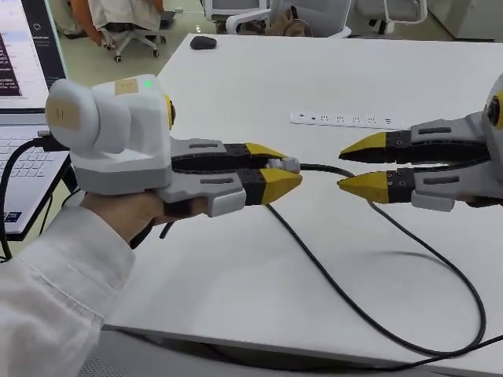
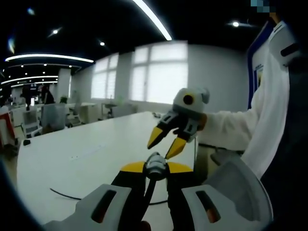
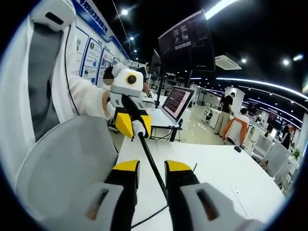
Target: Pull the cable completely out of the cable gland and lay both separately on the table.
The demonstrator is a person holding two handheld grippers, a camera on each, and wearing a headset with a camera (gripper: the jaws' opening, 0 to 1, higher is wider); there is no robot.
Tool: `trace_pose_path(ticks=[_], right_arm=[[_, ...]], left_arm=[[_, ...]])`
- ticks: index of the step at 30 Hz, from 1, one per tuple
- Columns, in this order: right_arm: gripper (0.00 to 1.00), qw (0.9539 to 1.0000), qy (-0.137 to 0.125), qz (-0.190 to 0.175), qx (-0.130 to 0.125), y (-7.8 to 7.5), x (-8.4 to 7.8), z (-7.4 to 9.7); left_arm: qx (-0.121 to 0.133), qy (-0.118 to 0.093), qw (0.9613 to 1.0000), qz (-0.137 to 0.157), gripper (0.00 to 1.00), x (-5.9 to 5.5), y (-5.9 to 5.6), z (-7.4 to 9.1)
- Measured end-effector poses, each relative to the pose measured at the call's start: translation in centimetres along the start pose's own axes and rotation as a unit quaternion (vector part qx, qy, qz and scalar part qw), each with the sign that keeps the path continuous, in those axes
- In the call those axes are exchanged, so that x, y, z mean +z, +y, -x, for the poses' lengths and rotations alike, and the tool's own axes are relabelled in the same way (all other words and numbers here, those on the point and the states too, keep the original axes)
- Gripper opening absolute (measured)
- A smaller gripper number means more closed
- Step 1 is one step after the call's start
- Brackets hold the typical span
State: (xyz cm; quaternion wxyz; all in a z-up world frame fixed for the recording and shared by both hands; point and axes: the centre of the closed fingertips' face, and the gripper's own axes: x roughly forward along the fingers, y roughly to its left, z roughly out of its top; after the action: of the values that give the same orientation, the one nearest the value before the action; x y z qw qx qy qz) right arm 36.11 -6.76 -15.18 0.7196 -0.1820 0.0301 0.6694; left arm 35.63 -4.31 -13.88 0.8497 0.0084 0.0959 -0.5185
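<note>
My left gripper (image 1: 283,167) is held above the white table (image 1: 236,290), shut on the small grey cable gland (image 1: 292,165). In the left gripper view the gland (image 2: 156,163) sits between the yellow tips of the left gripper (image 2: 156,169). The black cable (image 1: 322,168) leaves the gland rightward and passes between the jaws of my right gripper (image 1: 342,169), which stand open around it without touching. Beyond, the cable loops over the table. In the right gripper view the cable (image 3: 147,155) runs up between the jaws of the right gripper (image 3: 152,167) to the gland (image 3: 138,129).
A white power strip (image 1: 346,120) lies mid-table behind the grippers. A black mouse (image 1: 203,42) rests at the far edge. An open laptop (image 1: 23,157) stands at the left, and office chairs (image 1: 126,23) beyond. The table's near edge runs just below the cable loop.
</note>
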Motion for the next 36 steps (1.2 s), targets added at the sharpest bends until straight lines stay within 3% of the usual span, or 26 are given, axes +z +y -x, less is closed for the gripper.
trace_pose_path(ticks=[8,13,27,36], right_arm=[[0.18,0.9995,-0.007,0.013,0.028,0.8,1.0,-1.2],[0.07,0.9984,-0.001,0.020,0.054,2.0,0.9,-1.8],[0.06,0.9984,0.003,0.018,0.054,1.8,0.6,-1.8],[0.05,0.9996,0.010,0.007,0.027,0.7,-0.5,-0.3]], left_arm=[[-0.014,0.011,0.9998,-0.006,0.17,-0.6,-0.7,-0.3],[-0.016,0.010,0.9998,-0.005,0.17,-0.7,-0.7,-0.5],[-0.016,0.013,0.9998,-0.006,0.17,-0.9,-0.7,-0.1],[0.000,0.005,1.0000,0.005,0.17,-0.9,0.6,1.4]])
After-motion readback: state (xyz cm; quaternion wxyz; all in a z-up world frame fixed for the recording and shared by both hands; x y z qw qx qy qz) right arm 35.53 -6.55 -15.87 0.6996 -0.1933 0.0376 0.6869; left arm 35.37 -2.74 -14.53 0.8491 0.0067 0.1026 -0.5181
